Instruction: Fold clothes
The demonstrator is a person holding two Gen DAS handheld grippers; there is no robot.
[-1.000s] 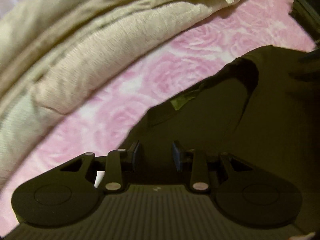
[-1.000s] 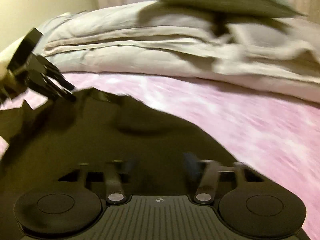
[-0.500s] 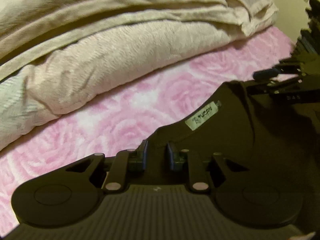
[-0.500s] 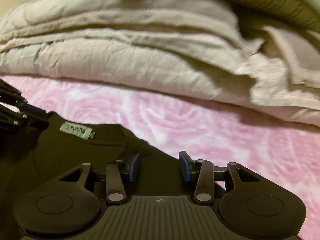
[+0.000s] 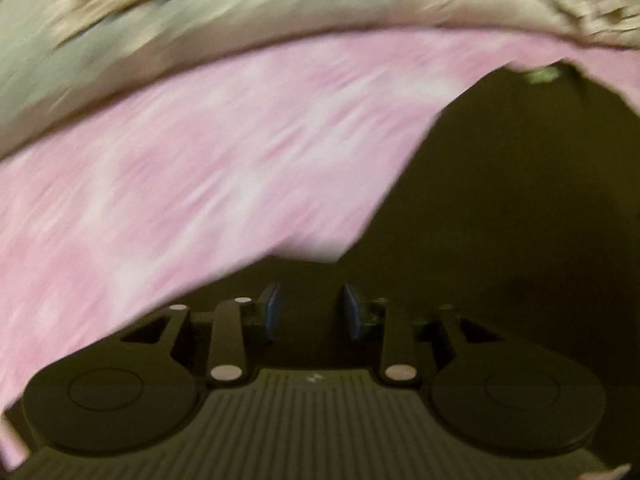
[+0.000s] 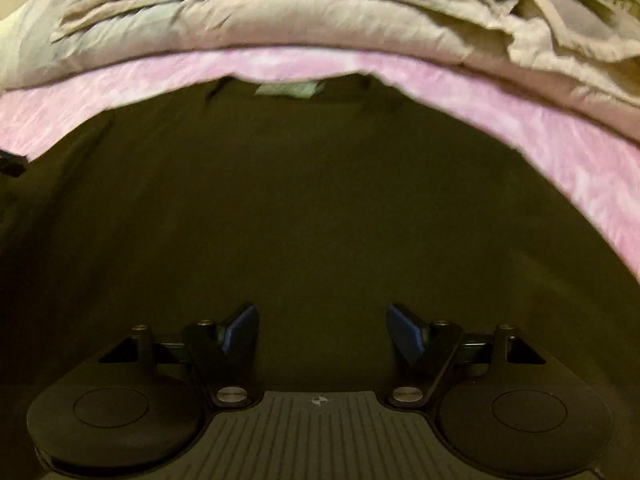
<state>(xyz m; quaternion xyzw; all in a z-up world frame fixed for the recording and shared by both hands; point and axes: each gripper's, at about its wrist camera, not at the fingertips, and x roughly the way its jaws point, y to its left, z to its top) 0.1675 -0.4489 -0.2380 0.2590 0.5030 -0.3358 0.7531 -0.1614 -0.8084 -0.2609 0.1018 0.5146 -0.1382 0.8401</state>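
Observation:
A dark shirt [image 6: 320,200] lies spread flat on the pink rose-patterned bedsheet [image 6: 580,168]. Its collar with a pale label [image 6: 290,89] points away from me. My right gripper [image 6: 320,330] is wide open and empty above the shirt's middle. In the blurred left wrist view the shirt [image 5: 520,200] fills the right and lower part, its label [image 5: 542,76] at the far top right. My left gripper [image 5: 308,310] is open with a moderate gap, empty, over the shirt's left edge.
A pile of beige folded bedding [image 6: 280,16] runs along the far side of the bed behind the shirt; it also shows in the left wrist view [image 5: 200,20]. Bare pink sheet [image 5: 180,180] lies left of the shirt.
Both grippers have let go of the shirt near the collar and pulled back. The right jaws opened much wider, the left ones somewhat. The shirt now lies flat.

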